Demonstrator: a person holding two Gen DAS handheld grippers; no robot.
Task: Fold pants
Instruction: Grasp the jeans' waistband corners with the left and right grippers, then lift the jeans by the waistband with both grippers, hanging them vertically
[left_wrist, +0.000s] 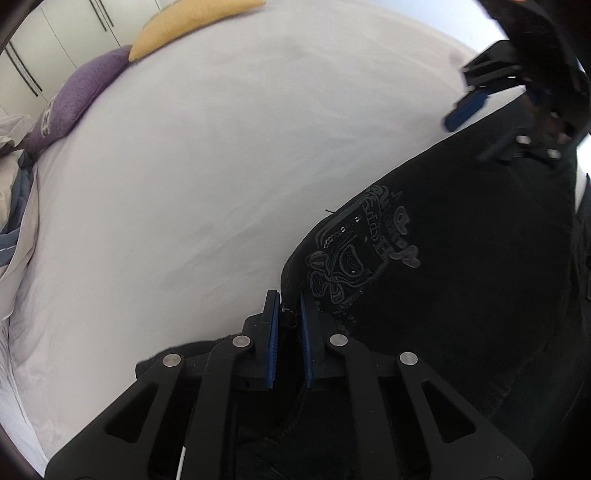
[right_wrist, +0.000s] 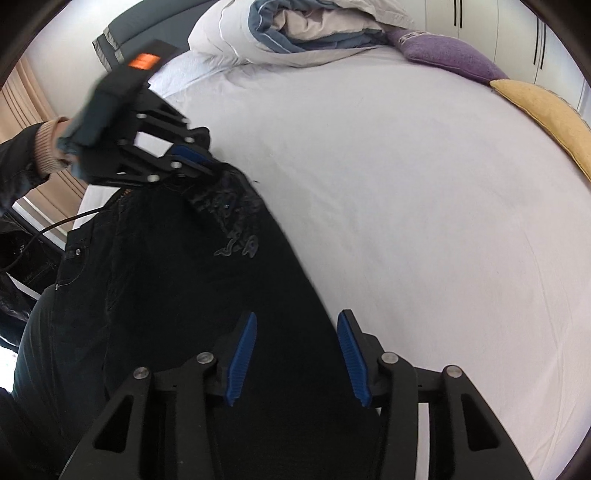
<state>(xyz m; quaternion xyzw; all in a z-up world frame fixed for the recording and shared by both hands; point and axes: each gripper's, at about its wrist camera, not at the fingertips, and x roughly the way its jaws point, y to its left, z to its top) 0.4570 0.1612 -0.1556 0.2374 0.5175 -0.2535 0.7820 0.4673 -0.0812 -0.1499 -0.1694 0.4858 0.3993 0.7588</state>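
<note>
The black pants (left_wrist: 461, 288) with an embroidered emblem (left_wrist: 354, 251) lie on the white bed sheet (left_wrist: 203, 166). My left gripper (left_wrist: 289, 299) is shut on the pants' edge near the emblem. It also shows in the right wrist view (right_wrist: 207, 162), pinching the cloth. My right gripper (right_wrist: 297, 321) is open, its blue pads above the pants (right_wrist: 177, 295), holding nothing. It shows in the left wrist view (left_wrist: 491, 107) at the upper right, over the pants' far end.
A purple pillow (left_wrist: 81, 96) and a yellow pillow (left_wrist: 184, 26) lie at the bed's far edge. A crumpled duvet (right_wrist: 295, 29) is piled at the head. Wardrobe doors (left_wrist: 55, 40) stand behind. The sheet (right_wrist: 424, 221) spreads beside the pants.
</note>
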